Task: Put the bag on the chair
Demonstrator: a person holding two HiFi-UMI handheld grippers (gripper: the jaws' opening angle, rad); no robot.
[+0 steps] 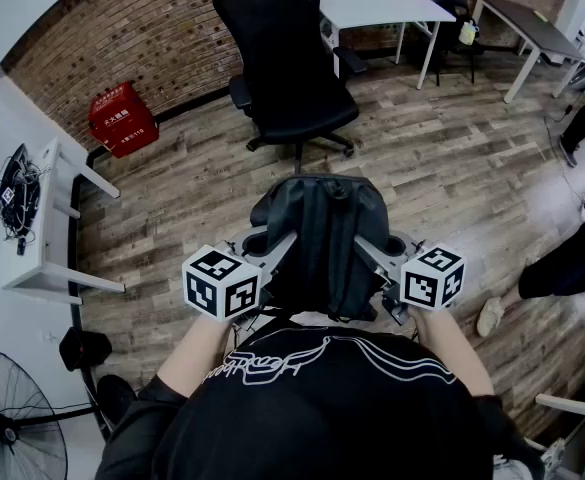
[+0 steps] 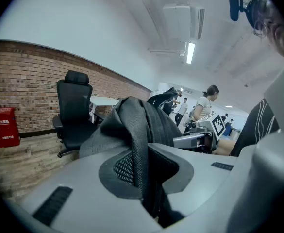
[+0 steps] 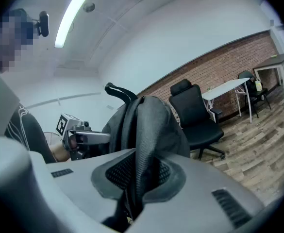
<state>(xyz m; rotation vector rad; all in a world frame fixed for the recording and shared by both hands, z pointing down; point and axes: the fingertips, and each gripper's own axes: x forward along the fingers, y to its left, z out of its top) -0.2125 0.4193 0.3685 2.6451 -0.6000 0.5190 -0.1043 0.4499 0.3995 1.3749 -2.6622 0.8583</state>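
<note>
Grey jaws of the left gripper [image 2: 146, 171] are pinching one mesh shoulder strap [image 2: 136, 144] of the black backpack [image 1: 320, 236]. The right gripper [image 3: 141, 178] is pinching the other strap [image 3: 144, 144] in the same way. Both pairs of jaws are standing narrow, pressed on the fabric. The backpack is hanging between the two grippers, in the air just in front of the person's chest [image 1: 312, 368], with its top handle pointing up. As far as the head view shows, it is not touching the floor.

The black office chair [image 1: 290, 78] is standing well apart from the backpack, further ahead on the wooden floor [image 1: 452, 158]. Its seat is turning toward the person and is carrying nothing.

I judge that the picking up is done and the carrying is going on. What is remaining is to bring the backpack over the seat, lower it until it is resting there, and then open both grippers. A white bench [image 1: 382, 3] is standing behind the chair.
</note>
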